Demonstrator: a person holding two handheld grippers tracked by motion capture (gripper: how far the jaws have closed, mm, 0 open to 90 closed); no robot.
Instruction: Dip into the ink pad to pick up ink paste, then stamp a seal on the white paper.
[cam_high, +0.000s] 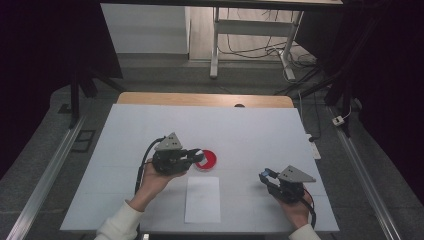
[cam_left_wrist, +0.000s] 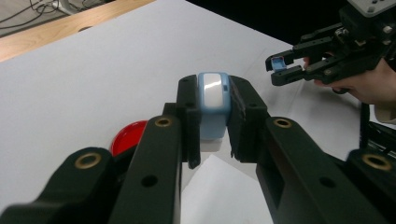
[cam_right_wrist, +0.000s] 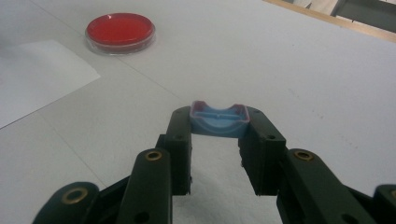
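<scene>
My left gripper (cam_left_wrist: 213, 109) is shut on a small light-blue and white block (cam_left_wrist: 214, 93), upright between its jaws. In the high view the left gripper (cam_high: 196, 155) hovers at the near-left edge of a round red dish (cam_high: 208, 159) with a clear rim. My right gripper (cam_right_wrist: 219, 128) is shut on a small blue cap-like piece (cam_right_wrist: 218, 120), its hollow side up. It hangs low over the table at the right (cam_high: 267, 175), apart from the dish (cam_right_wrist: 120, 29). The left gripper view also shows the right gripper (cam_left_wrist: 280, 69) with the blue piece (cam_left_wrist: 277, 62).
A white sheet of paper (cam_high: 202, 199) lies near the front edge between the two hands. A white cover (cam_high: 240, 130) spreads over the wooden table (cam_high: 200, 99). Beyond the table stand a desk frame and cables on the floor.
</scene>
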